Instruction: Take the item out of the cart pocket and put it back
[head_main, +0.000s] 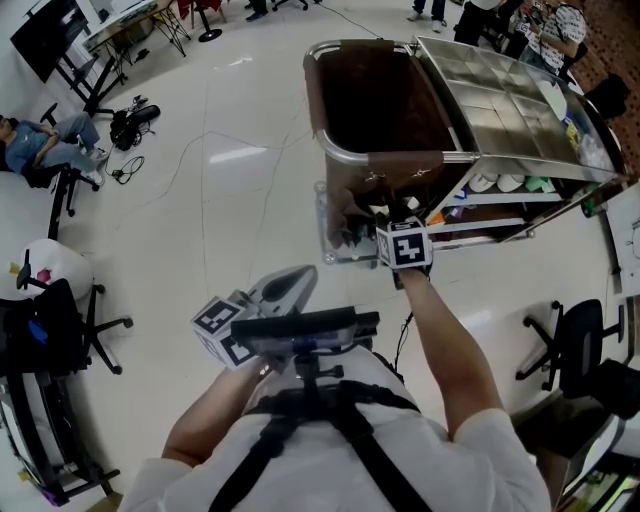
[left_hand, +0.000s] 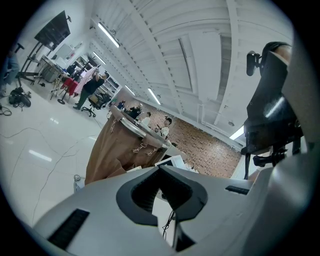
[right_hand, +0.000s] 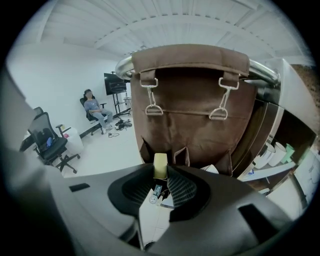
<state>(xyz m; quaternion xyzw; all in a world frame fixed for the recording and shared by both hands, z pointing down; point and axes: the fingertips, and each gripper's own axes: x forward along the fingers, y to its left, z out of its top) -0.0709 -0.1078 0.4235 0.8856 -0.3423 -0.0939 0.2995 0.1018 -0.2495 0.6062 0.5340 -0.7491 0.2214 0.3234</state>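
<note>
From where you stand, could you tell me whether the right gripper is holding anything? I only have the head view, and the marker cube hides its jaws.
Observer: Yes. In the right gripper view, the right gripper is closed on a small pale yellow item.
Operator: Thank you. What is it aimed at?
Observer: The row of open pockets along the bottom of the brown bag. They lie just beyond the item, which appears to be outside them.
Operator: And the left gripper, please?
Observer: The left gripper has its jaws together with nothing between them.
</note>
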